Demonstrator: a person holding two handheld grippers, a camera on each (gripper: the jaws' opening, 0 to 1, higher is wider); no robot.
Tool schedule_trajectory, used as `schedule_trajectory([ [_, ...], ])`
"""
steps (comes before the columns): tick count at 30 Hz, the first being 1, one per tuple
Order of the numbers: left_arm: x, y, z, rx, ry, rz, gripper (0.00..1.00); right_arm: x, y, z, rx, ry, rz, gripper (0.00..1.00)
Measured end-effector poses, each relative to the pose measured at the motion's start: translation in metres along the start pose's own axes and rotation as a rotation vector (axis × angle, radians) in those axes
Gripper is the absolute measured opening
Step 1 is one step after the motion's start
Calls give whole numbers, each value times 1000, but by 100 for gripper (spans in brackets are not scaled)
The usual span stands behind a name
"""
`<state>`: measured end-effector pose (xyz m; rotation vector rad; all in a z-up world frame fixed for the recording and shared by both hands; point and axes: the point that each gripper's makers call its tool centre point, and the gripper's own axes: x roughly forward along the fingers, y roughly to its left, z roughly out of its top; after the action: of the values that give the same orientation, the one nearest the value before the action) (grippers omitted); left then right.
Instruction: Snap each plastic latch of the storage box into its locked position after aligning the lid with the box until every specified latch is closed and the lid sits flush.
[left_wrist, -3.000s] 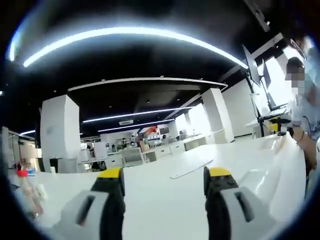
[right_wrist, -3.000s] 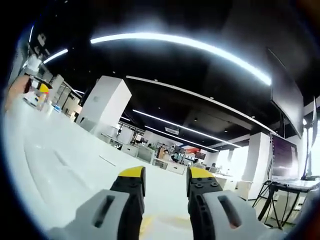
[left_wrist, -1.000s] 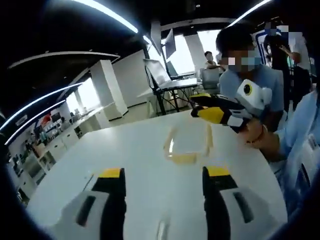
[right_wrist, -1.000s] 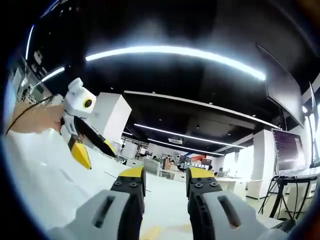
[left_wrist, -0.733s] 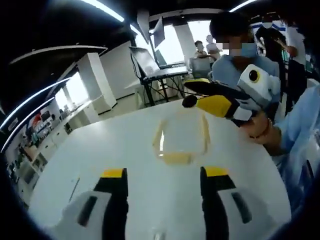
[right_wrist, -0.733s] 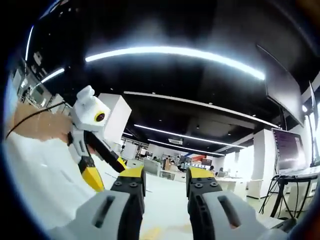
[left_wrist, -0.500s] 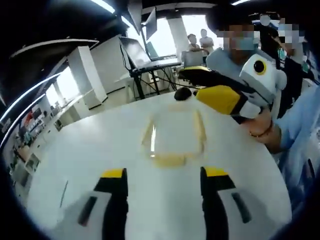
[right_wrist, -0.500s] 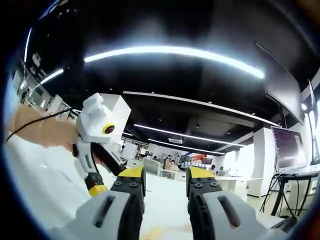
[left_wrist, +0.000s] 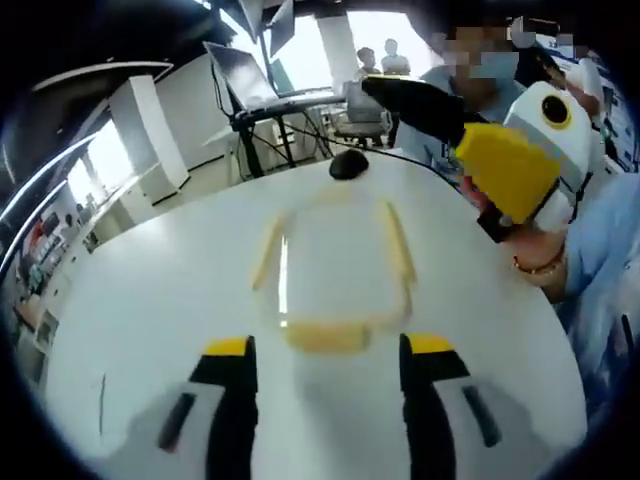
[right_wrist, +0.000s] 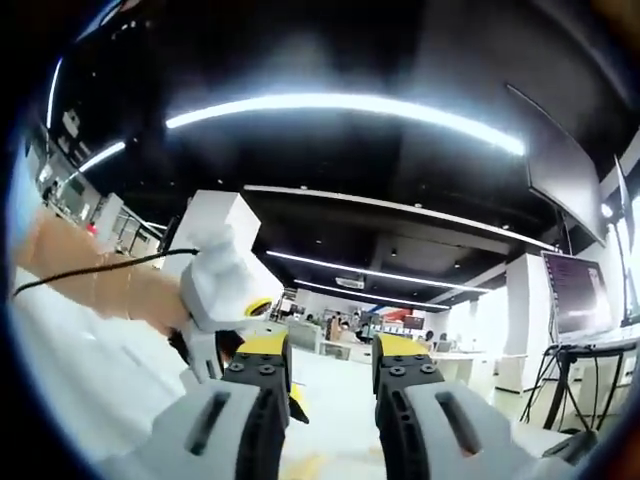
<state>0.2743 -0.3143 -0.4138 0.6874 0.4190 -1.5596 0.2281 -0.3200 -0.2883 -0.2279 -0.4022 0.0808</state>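
The left gripper (left_wrist: 325, 345) is hovering with jaws parted just short of the storage box (left_wrist: 332, 265), whose clear walls are blurring into the white table (left_wrist: 150, 300). The right gripper (right_wrist: 328, 350) is pointing level and open; ahead-right of the left one, it (left_wrist: 500, 170) is reaching in.

- We take this for a large open-plan office or lab hall.
- We see long strip lights (right_wrist: 350, 105) curving across a dark ceiling.
- White square pillars (right_wrist: 215, 225) stand among distant rows of desks (right_wrist: 330, 335).
- A wide white surface (left_wrist: 170, 290) lies before us, with monitors on stands (left_wrist: 245, 75) behind and bright windows (left_wrist: 385, 30) beyond.
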Motion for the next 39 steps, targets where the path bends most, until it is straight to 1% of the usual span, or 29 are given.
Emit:
schedule_trajectory([
  [3, 10, -1, -1, -1, 15, -20, 54, -1, -1, 0, 4, -2, -5, 31],
  [7, 20, 0, -11, 21, 75, -31, 54, -1, -1, 0, 8, -2, -6, 31],
  [13, 29, 3, -18, 14, 101, -52, 50, -1, 0, -1, 10, 2, -2, 31],
  [19, 32, 3, -16, -33, 75, -78, 48, -3, 1, 0, 13, -3, 1, 31],
  [23, 33, 2, -15, -42, 70, -88, 48, -3, 3, 0, 18, 0, 10, 31],
  [26, 35, 0, -14, -45, 62, -102, 44, -3, 5, 0, 18, 0, 16, 31],
  [28, 34, -2, -14, -53, 63, -111, 40, -3, 5, 0, 18, 0, 18, 31],
  [37, 37, -2, -13, -67, 62, -106, 39, -2, 8, -1, 16, 6, 32, 31],
  [39, 35, -2, -14, -70, 77, -107, 39, -1, 8, -2, 13, 9, 33, 31],
])
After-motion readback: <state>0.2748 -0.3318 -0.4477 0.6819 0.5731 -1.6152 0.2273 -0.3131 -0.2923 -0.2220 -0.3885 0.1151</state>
